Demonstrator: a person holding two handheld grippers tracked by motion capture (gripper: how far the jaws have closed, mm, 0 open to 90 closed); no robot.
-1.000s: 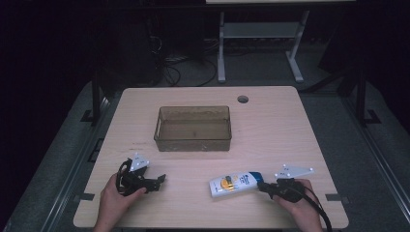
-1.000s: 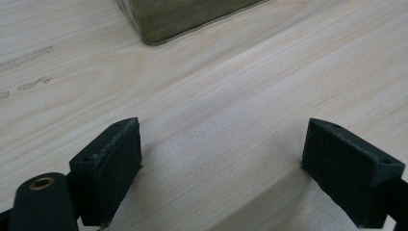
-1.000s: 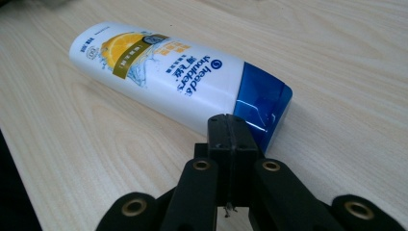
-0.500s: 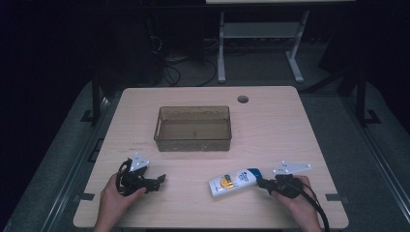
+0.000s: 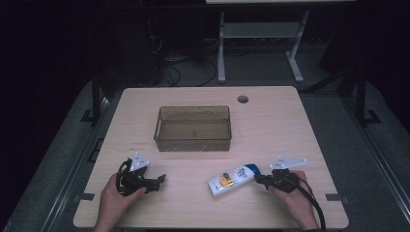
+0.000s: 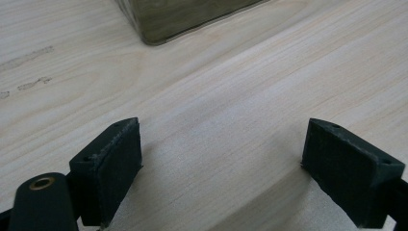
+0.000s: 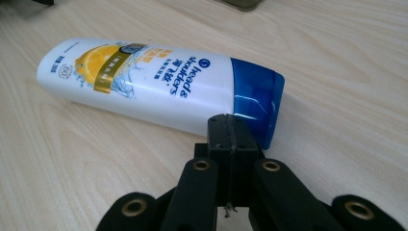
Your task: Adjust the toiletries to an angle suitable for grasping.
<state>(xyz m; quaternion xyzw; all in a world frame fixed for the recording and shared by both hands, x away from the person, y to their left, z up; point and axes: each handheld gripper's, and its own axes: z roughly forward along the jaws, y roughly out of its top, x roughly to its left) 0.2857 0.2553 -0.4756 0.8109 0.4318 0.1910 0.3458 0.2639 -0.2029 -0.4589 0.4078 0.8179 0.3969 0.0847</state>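
Note:
A white shampoo bottle [image 5: 234,180] with a blue cap and an orange label lies on its side near the front of the wooden table [image 5: 270,125]. In the right gripper view, the bottle [image 7: 159,82] lies crosswise just ahead of my right gripper [image 7: 230,127]. The jaws are shut with nothing between them. Their tips sit at the blue cap, and I cannot tell whether they touch it. From the high view, the right gripper [image 5: 258,178] lies just right of the cap. My left gripper [image 5: 162,180] rests at the front left, open over bare wood [image 6: 235,159].
A brown translucent bin [image 5: 193,143] stands empty in the middle of the table, and its corner [image 6: 178,17] is ahead of the left gripper. A round cable hole [image 5: 242,99] is at the back. The floor drops off past the table edges.
My right gripper has edged a little forward and left, at the bottle's cap. The left gripper has stayed where it was.

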